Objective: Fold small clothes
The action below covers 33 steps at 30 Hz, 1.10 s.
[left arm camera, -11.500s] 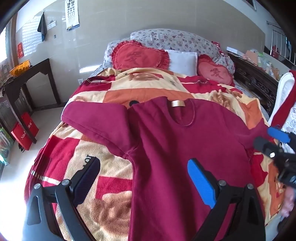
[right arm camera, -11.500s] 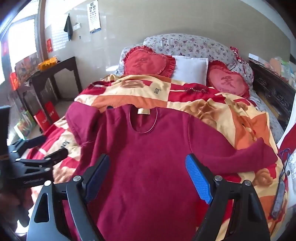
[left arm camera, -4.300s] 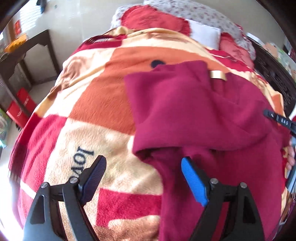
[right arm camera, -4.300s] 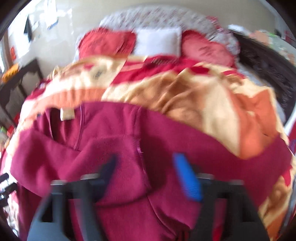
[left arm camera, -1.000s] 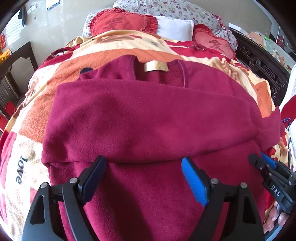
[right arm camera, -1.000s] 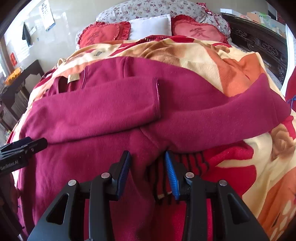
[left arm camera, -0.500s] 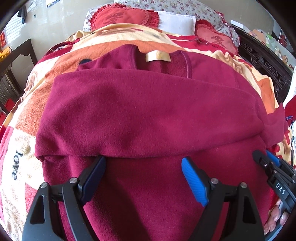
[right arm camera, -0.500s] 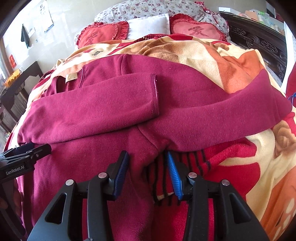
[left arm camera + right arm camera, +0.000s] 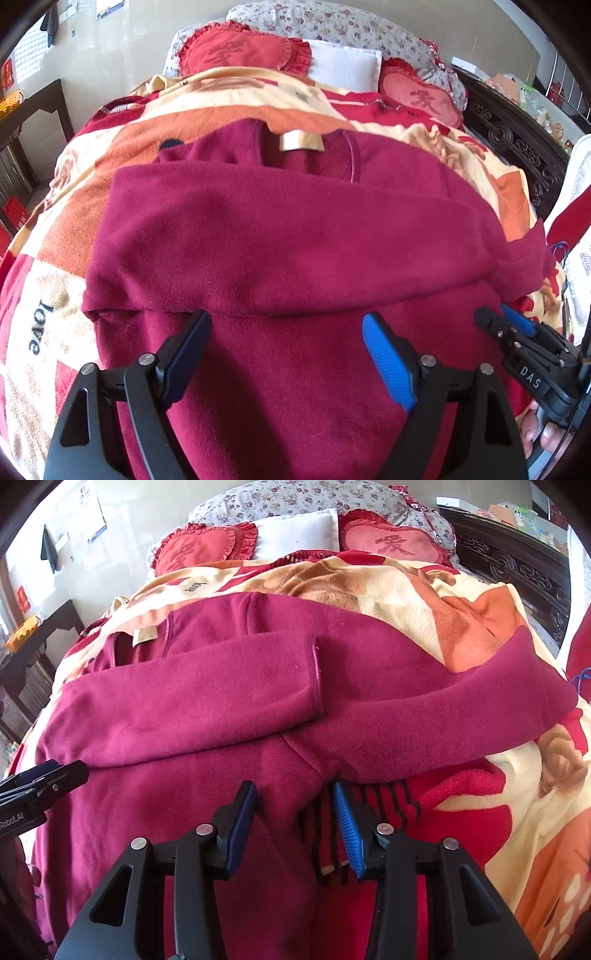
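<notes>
Right wrist view: right gripper (image 9: 295, 812) jaws, just widening, are straddling the maroon sweater's (image 9: 229, 709) side edge without pinching; sweater is lying across the bed's (image 9: 461, 609) near edge. Left gripper (image 9: 284, 347) is hovering wide open over it.

Sweater (image 9: 295, 240) is matt, fuzzy fleece cloth with a cloth neck label (image 9: 301, 141). Blanket (image 9: 461, 602) is plush, napped fabric. Grippers' frames look like matt black plastic with ribbed blue pads (image 9: 347, 827) and shiny metal rivets. Headboard (image 9: 517, 147) is dark carved glossy wood.
</notes>
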### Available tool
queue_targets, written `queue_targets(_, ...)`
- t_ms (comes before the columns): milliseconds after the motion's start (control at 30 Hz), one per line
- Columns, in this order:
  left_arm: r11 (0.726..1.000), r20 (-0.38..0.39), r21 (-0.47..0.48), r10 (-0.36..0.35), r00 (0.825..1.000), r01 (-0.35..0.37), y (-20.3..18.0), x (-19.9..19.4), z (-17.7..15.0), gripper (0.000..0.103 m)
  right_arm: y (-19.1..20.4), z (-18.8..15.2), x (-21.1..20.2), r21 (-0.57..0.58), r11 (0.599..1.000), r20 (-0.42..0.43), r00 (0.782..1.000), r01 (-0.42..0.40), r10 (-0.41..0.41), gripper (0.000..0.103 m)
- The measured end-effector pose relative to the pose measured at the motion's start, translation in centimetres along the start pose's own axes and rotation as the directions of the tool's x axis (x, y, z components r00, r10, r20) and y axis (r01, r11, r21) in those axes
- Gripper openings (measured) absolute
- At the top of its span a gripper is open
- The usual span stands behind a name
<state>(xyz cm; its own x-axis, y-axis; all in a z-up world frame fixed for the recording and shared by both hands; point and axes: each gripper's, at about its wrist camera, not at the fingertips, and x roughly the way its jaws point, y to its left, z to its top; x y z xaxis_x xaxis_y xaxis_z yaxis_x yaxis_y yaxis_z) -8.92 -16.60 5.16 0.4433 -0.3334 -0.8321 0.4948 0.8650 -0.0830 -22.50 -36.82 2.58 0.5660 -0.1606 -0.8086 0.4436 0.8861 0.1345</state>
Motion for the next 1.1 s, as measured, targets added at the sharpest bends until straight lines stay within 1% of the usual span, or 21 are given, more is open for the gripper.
queue_targets(33, 1.000, 0.007, -0.001, 0.001, 1.000, -0.001, 0.0, -0.3, 0.0, 0.087, 0.2, 0.1, -0.2, -0.003, 1.000, 0.002, 1.000, -0.003, 0.003, 0.026)
queue_targets(100, 1.000, 0.016, -0.009, 0.003, 1.000, -0.003, 0.1, -0.8, 0.1, 0.091, 0.6, 0.2, -0.9, -0.006, 1.000, 0.015, 1.000, -0.012, 0.012, 0.026)
queue_targets(200, 0.999, 0.030, -0.039, -0.008, 1.000, 0.009, 0.5, -1.5, 0.2, 0.094, 0.9, 0.4, -1.9, 0.001, 1.000, 0.039, 0.999, -0.029, 0.029, 0.026)
queue_targets(233, 0.999, 0.030, -0.045, -0.010, 0.999, 0.011, 0.6, -1.7, 0.2, 0.094, 0.9, 0.4, -2.2, 0.006, 1.000, 0.045, 0.999, -0.031, 0.030, 0.027)
queue_targets(267, 0.999, 0.030, -0.052, -0.015, 0.999, 0.017, 0.8, -1.8, 0.2, 0.096, 0.8, 0.4, -2.4, 0.010, 0.999, 0.051, 0.998, -0.030, 0.029, 0.030)
queue_targets(300, 0.998, 0.030, -0.059, -0.023, 0.999, 0.024, 0.9, -1.9, 0.2, 0.097, 0.7, 0.5, -2.6, 0.014, 0.999, 0.054, 0.998, -0.029, 0.028, 0.032)
queue_targets(400, 0.996, 0.032, -0.082, -0.036, 0.999, 0.039, 1.2, -2.2, 0.2, 0.098, 0.1, 0.6, -2.9, 0.019, 0.999, 0.061, 0.998, -0.027, 0.026, 0.032)
queue_targets(500, 0.995, 0.032, -0.089, -0.043, 0.999, 0.045, 1.4, -2.4, 0.2, 0.098, -1.7, 0.9, -3.3, 0.036, 0.999, 0.071, 0.997, -0.018, 0.015, 0.032)
queue_targets(600, 0.994, 0.025, -0.101, -0.045, 0.999, 0.047, 1.7, -2.3, 0.1, 0.098, -4.8, 1.7, -3.5, 0.065, 0.997, 0.088, 0.995, 0.039, -0.045, 0.032)
queue_targets(700, 0.994, 0.012, -0.099, -0.043, 0.999, 0.044, 1.7, -2.1, 0.1, 0.098, -9.8, 2.7, -3.4, 0.144, 0.985, 0.092, 0.990, 0.092, -0.105, 0.032)
queue_targets(800, 0.996, 0.006, -0.089, -0.027, 1.000, 0.027, 1.7, -1.9, 0.1, 0.098, -16.0, 3.7, -3.4, 0.274, 0.950, 0.091, 0.980, 0.149, -0.180, 0.032)
queue_targets(833, 0.996, 0.002, -0.086, -0.025, 1.000, 0.025, 1.6, -1.8, 0.2, 0.098, -18.2, 4.0, -3.3, 0.321, 0.932, 0.083, 0.975, 0.171, -0.207, 0.032)
queue_targets(900, 0.997, -0.005, -0.080, -0.017, 1.000, 0.017, 1.5, -1.6, 0.4, 0.098, -22.1, 4.4, -3.2, 0.408, 0.893, 0.072, 0.968, 0.190, -0.238, 0.032)
queue_targets(967, 0.997, -0.007, -0.075, -0.009, 1.000, 0.009, 1.4, -1.3, 0.5, 0.098, -25.7, 4.6, -3.1, 0.498, 0.850, 0.076, 0.968, 0.172, -0.240, 0.032)
queue_targets(1000, 0.997, -0.010, -0.073, -0.006, 1.000, 0.005, 1.3, -1.1, 0.6, 0.098, -27.6, 4.7, -2.9, 0.543, 0.829, 0.092, 0.972, 0.132, -0.215, 0.031)
queue_targets(1100, 0.997, -0.019, -0.072, 0.000, 1.000, -0.001, 1.1, -0.7, 0.5, 0.098, -31.0, 4.9, -2.4, 0.621, 0.784, 0.144, 0.983, 0.003, -0.117, 0.028)
